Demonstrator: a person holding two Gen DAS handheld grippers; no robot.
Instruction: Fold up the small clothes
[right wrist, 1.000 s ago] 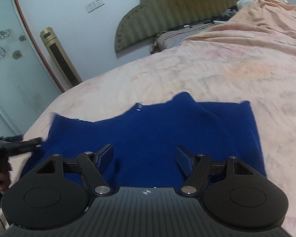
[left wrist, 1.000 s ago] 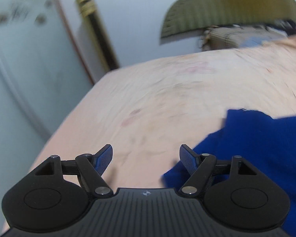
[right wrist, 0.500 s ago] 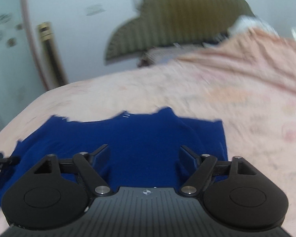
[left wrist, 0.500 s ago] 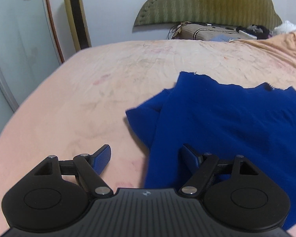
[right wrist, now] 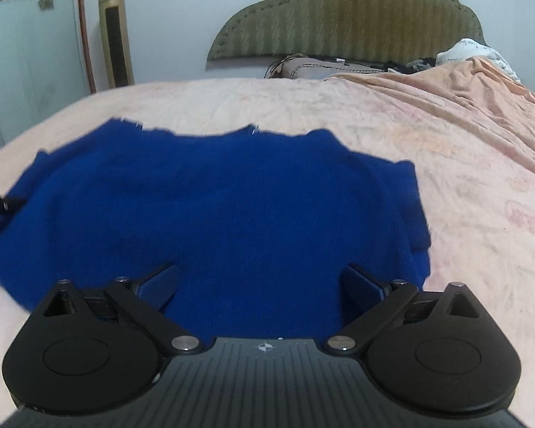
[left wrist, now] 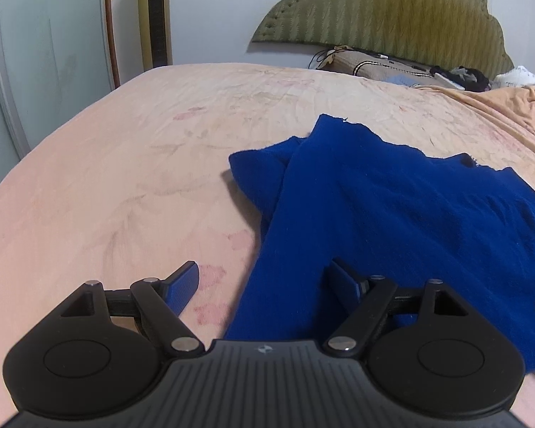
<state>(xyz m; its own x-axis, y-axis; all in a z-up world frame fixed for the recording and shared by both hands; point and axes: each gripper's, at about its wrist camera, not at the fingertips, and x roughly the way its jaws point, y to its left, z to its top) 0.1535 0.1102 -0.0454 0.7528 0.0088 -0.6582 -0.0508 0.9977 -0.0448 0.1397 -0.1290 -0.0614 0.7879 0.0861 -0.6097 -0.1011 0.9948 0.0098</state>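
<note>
Right gripper (right wrist: 258, 287) widened — blue garment (right wrist: 214, 214) lies flat, left sleeve folded in.

Bare peach bedsheet (left wrist: 132, 185) left open beside the blue garment (right wrist: 214, 207), headboard (right wrist: 346, 18), pillow (left wrist: 371, 66) and rumpled blanket (right wrist: 481, 107) crowded beyond the garment

No legible text, numbers or brand names. The only sign is a small white four-pointed emblem moulded on the ribbed black plastic gripper body (left wrist: 264, 348), likewise in the right wrist view (right wrist: 264, 347).
</note>
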